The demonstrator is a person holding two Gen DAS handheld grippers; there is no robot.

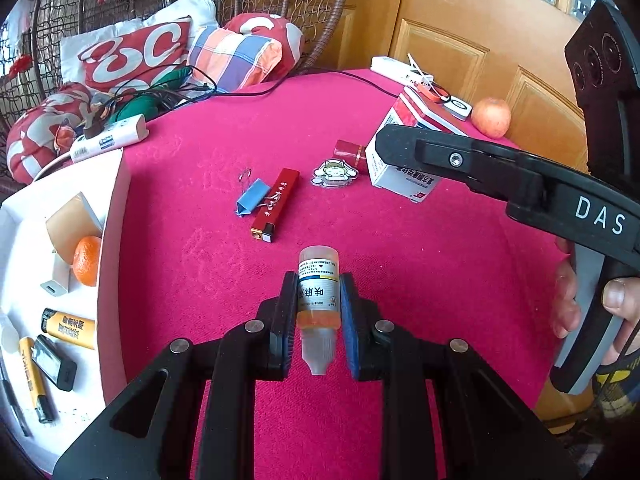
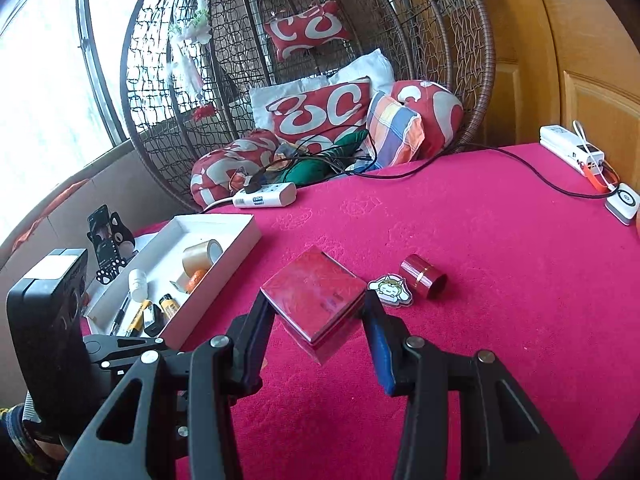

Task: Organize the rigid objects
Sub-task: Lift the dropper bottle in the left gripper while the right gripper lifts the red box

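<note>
1. Your left gripper pinches a small dropper bottle above the pink tablecloth, nozzle pointing back at the camera.
2. Your right gripper clamps a red box, tilted, lifted off the cloth.
3. The white tray lies to your left, holding lighters and an orange.

Bright window daylight, blown-out glare, sharp focus, fisheye-curved edges.
</note>
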